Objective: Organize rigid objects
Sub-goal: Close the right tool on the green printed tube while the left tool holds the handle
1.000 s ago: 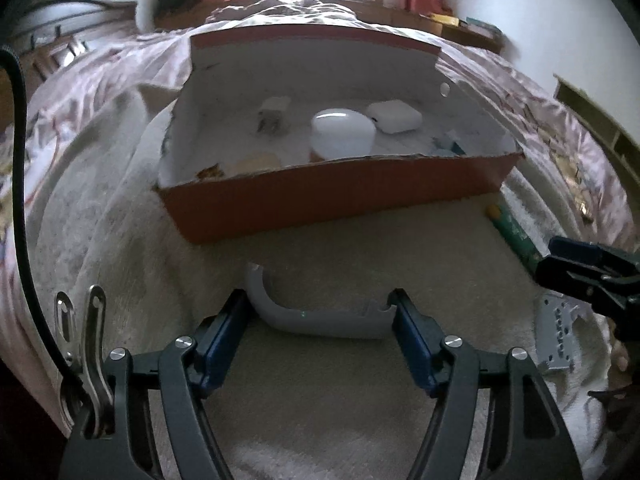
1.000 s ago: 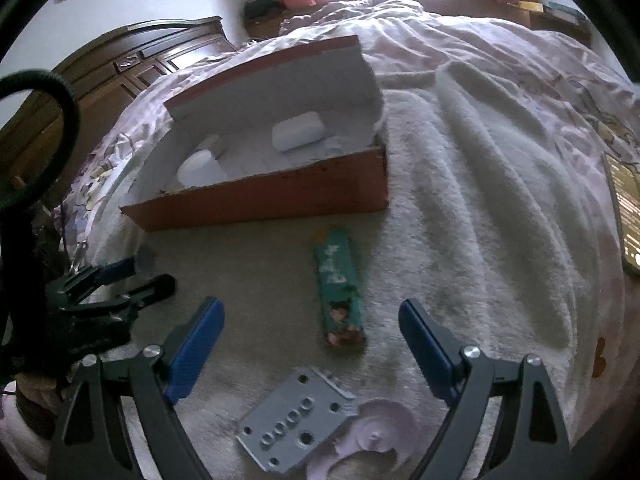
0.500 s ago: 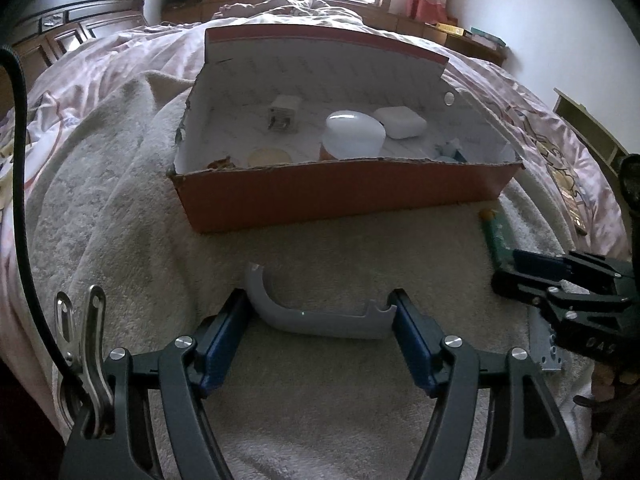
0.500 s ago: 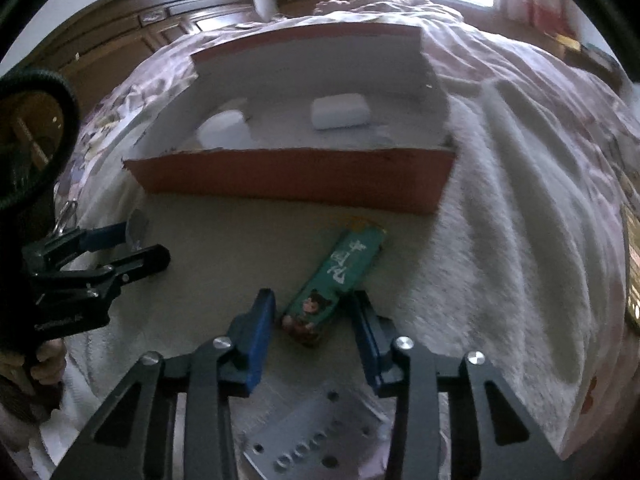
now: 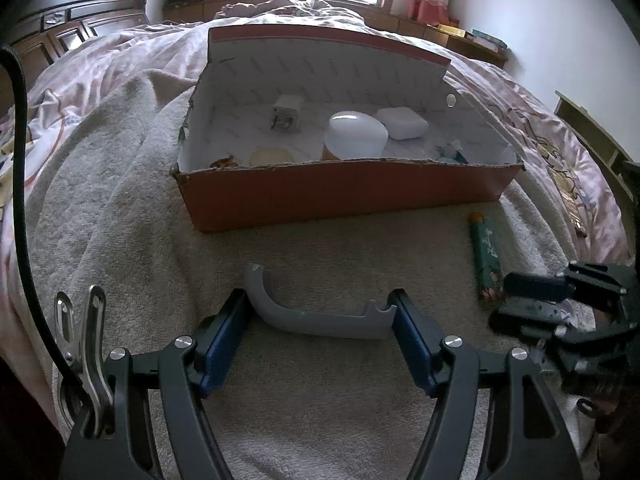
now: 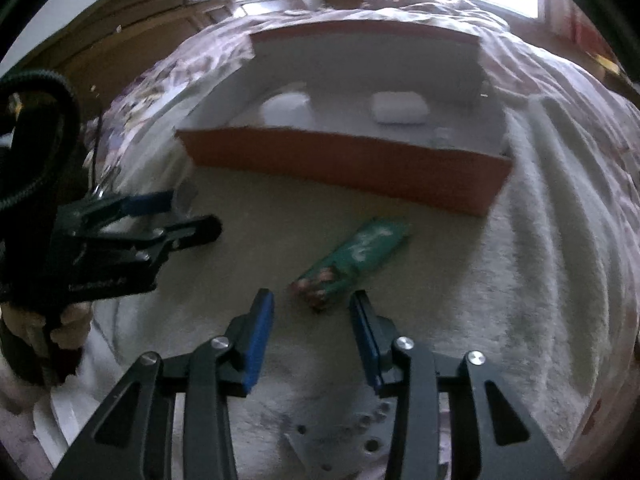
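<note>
My left gripper (image 5: 318,304) is shut on a curved grey handle (image 5: 320,322), which spans its blue pads just above the beige towel. An open orange cardboard box (image 5: 340,196) stands ahead of it. To its right lies a green pack (image 5: 486,256). My right gripper (image 6: 312,300) has its jaws narrow but open. The near end of the green pack (image 6: 352,256) lies between the fingertips, with a gap on the left side. The right wrist view is blurred. The left gripper (image 6: 192,216) shows at its left edge.
In the box lie a white plug (image 5: 286,118), a white round container (image 5: 356,140), a white case (image 5: 402,122) and a pale disc (image 5: 272,156). A grey perforated plate (image 6: 340,440) lies under my right gripper. A pink quilt surrounds the towel; a dark headboard stands on the left.
My right gripper's jaws went from wide to narrow, and it rolled and moved up to the near end of the green pack. The left gripper kept its hold on the grey handle.
</note>
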`<state>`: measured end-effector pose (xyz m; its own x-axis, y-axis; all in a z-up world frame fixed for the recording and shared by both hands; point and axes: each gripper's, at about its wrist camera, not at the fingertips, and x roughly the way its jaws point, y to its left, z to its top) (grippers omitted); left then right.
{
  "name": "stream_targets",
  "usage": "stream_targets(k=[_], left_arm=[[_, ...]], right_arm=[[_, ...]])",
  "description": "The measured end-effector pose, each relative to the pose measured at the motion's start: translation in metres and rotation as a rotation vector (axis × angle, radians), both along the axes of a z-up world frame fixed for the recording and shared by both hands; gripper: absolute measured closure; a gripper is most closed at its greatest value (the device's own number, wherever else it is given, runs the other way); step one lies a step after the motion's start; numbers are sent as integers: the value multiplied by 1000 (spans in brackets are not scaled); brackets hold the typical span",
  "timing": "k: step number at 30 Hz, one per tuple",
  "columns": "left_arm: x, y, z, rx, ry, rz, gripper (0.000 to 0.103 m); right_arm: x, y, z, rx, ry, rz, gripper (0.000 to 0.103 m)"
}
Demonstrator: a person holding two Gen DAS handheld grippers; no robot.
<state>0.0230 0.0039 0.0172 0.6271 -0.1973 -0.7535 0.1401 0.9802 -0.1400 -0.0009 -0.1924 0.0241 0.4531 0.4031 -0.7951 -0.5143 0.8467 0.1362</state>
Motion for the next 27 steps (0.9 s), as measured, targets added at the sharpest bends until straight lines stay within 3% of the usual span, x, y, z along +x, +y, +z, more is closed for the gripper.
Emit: stream_targets(k=[9, 12, 14, 16, 20, 27], left_arm=[[-1, 8, 0, -15, 5, 31, 31], [-1, 9, 0, -13, 6, 32, 31], [-1, 9, -1, -14, 6, 31, 31], [-1, 9, -1, -14, 6, 31, 31], [-1, 9, -1, -12, 6, 31, 31], [-1, 8, -1, -15, 7, 31, 31]], right_arm=[[0, 20, 2, -10, -26, 44, 58], [-2, 12, 6, -4, -36, 22, 43], [1, 8, 9, -12, -55, -3, 22], [6, 0, 13, -25, -83, -42, 12], [21, -5, 12, -31, -82, -18, 2], [41, 12, 1, -123, -104, 21, 1]])
